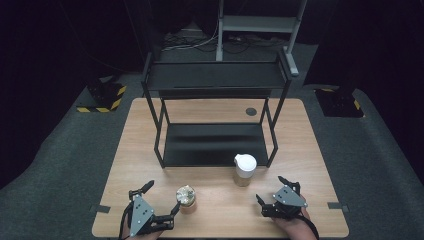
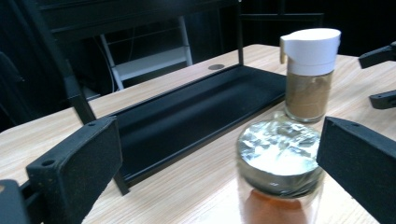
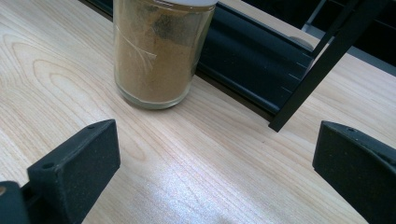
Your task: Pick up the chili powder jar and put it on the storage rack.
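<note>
Counter [image 1: 150, 145], wood. Shelf rack [image 1: 215, 145] at 12 o'clock. White-capped jar [image 1: 244, 169] of brown powder upright, long axis vertical, just before the rack at 1 o'clock. Foil-topped jar [image 1: 185, 199] upright at 6 o'clock, partly between the gaping left tongs [image 1: 161, 196]. Right tongs [image 1: 272, 189] spread wide, empty, near the capped jar. Risk: an off-centre squeeze likely tips the foil-topped jar.

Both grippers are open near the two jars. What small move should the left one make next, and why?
Probably shift the left gripper slightly right, then close: its open jaws do not yet straddle the foil-topped jar, which stands untouched near the right jaw.
</note>
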`<state>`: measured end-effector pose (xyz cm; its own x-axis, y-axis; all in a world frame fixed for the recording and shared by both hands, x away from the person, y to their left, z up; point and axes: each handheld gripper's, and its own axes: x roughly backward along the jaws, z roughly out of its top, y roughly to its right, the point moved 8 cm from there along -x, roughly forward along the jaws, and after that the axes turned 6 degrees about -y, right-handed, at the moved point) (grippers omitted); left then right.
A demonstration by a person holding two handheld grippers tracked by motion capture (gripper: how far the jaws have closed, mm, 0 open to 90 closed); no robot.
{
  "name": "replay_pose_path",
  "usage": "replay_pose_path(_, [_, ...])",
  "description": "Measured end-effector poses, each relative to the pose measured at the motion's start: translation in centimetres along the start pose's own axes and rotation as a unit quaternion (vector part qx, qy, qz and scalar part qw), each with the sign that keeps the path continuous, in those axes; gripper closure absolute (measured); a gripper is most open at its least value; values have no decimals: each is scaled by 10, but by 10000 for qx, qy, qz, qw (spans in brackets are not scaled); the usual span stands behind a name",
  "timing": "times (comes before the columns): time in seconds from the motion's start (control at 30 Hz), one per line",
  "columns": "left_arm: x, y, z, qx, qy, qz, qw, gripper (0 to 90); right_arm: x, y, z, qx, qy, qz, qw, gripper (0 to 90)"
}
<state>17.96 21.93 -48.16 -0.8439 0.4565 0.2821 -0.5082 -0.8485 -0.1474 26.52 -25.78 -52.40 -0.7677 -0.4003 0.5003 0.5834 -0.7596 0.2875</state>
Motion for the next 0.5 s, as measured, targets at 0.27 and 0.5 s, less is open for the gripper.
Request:
replay_pose_path(0.27, [-8,9,0,35,45,-281,9996,4,0,0,0,9,-1,-3,10000,0])
replay_pose_path(0.5, [-17,16,-2,65,29,-437,9990,4,0,0,0,21,-2,-6,10000,0])
